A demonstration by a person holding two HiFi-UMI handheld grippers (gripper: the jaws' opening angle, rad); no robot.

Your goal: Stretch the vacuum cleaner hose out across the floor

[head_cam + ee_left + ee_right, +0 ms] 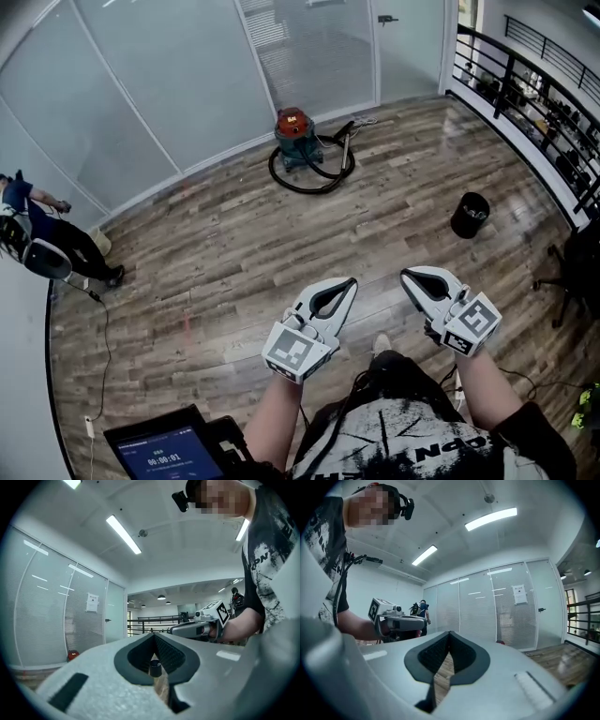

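The red and blue vacuum cleaner (293, 134) stands far across the wood floor by the glass wall. Its black hose (312, 182) lies coiled in a loop around it. In the left gripper view the vacuum cleaner (72, 655) shows as a small red spot at the wall's foot. My left gripper (349, 281) and right gripper (409, 275) are held side by side near my body, far from the hose. Both are shut with nothing between the jaws. Each gripper view shows its own closed tips, the left gripper (153, 634) and the right gripper (450, 633).
A black bin (470, 215) stands on the floor to the right. A black railing (534, 84) runs along the right side, with an office chair (570, 264) below it. A person (39, 236) crouches at the left wall. A tablet (167, 456) sits at the bottom left.
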